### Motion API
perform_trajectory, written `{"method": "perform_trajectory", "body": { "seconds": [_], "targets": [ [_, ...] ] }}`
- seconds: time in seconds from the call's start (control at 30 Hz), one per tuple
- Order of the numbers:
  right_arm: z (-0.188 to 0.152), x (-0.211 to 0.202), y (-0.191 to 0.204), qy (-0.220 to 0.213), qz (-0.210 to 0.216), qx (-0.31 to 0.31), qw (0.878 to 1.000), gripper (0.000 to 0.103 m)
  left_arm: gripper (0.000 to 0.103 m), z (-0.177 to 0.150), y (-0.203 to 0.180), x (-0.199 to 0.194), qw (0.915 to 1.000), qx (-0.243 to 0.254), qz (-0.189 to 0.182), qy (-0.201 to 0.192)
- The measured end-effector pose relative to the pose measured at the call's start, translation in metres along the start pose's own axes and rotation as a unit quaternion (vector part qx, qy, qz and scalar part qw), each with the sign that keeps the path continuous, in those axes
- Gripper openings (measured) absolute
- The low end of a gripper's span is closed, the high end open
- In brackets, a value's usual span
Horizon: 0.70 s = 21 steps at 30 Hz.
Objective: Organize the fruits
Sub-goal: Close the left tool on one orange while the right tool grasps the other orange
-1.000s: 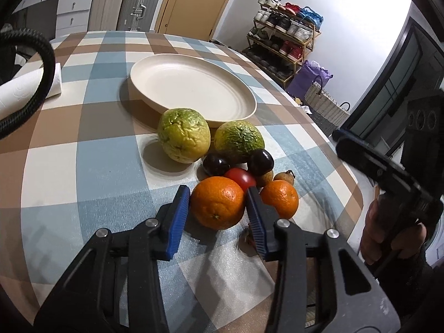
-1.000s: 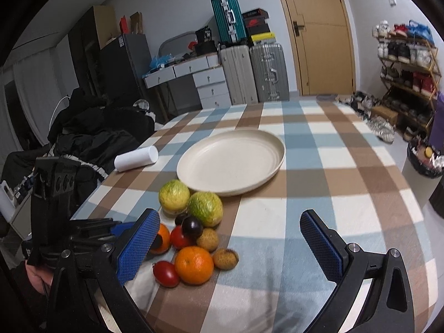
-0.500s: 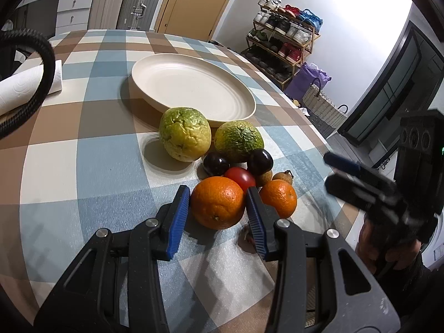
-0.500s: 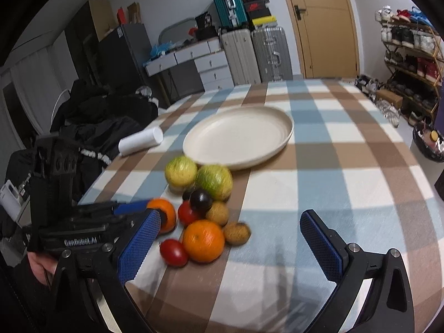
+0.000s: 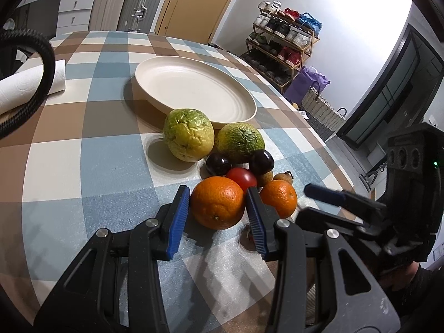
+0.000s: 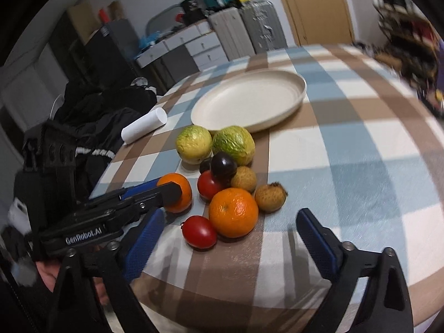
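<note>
Right gripper (image 6: 230,247) has pushed in closer to the fruit pile since a sec ago, its blue pads now reaching twd the near fruits; left gripper (image 5: 217,216) hasn't shifted, same spot either side of the big orange (image 5: 217,206)

Nearest the table's front edge: a red tomato (image 6: 199,231) and a smaller orange (image 6: 233,212), both lying betw the right gripper's pads w/ lots of room to spare, jaws spread wide, nothing gripped. Left gripper's pads (image 5: 177,222) sit narrow round the big orange, right pad looks touching it, left pad just beside; can't tell if it's actually squeezing. That orange rests on the checked tablecloth (image 5: 83,152)

Behind: a 2nd red tomato (image 6: 208,184), two dark plums (image 5: 218,164) (image 5: 260,161), two brownish lychee-like fruits (image 6: 244,179) (image 6: 270,196), all bunched touching. These crowd the far side of the big orange. Further back two green-yellow citrus (image 5: 188,134) (image 5: 240,141) side by side, just beside the near rim of the cream plate (image 5: 244,111), which holds nothing

Paper towel roll (image 5: 25,84) lies near the left edge. A black cable (image 5: 41,83) loops across the left wrist view, covering part of the roll. Beyond the table: suitcases (image 5: 143,2), a shoe rack (image 5: 285,36), a wooden door (image 5: 194,0)
</note>
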State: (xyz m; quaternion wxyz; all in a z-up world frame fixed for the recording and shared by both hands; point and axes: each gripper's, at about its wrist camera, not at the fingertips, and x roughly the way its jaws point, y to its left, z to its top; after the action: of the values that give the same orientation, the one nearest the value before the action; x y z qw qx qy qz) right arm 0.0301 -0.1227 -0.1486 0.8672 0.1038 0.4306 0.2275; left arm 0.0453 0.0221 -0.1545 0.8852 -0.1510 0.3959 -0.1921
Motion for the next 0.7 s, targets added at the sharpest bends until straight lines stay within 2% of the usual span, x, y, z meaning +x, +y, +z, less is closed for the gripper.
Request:
{"method": "perform_trajectory", "body": {
  "seconds": [0.13, 0.33, 0.6, 0.7],
  "targets": [
    [0.002, 0.009, -0.005, 0.023, 0.001, 0.039, 0.999, 0.083, 0.039, -0.001, 0.002, -0.001, 1.0, 0.0, -0.004, 0.001],
    [0.007, 0.013, -0.006, 0.026, -0.01, 0.047, 0.999, 0.071, 0.039, -0.001, 0.007, -0.006, 0.9999, -0.003, -0.008, -0.006],
    [0.005, 0.014, -0.007, 0.032, -0.004, 0.051, 0.998, 0.044, 0.039, 0.0, 0.012, -0.009, 0.9999, -0.012, -0.009, -0.009],
    [0.003, 0.014, -0.009, 0.031, 0.004, 0.056, 0.998, 0.042, 0.039, 0.002, 0.01, -0.011, 0.9998, -0.009, -0.008, -0.014]
  ]
}}
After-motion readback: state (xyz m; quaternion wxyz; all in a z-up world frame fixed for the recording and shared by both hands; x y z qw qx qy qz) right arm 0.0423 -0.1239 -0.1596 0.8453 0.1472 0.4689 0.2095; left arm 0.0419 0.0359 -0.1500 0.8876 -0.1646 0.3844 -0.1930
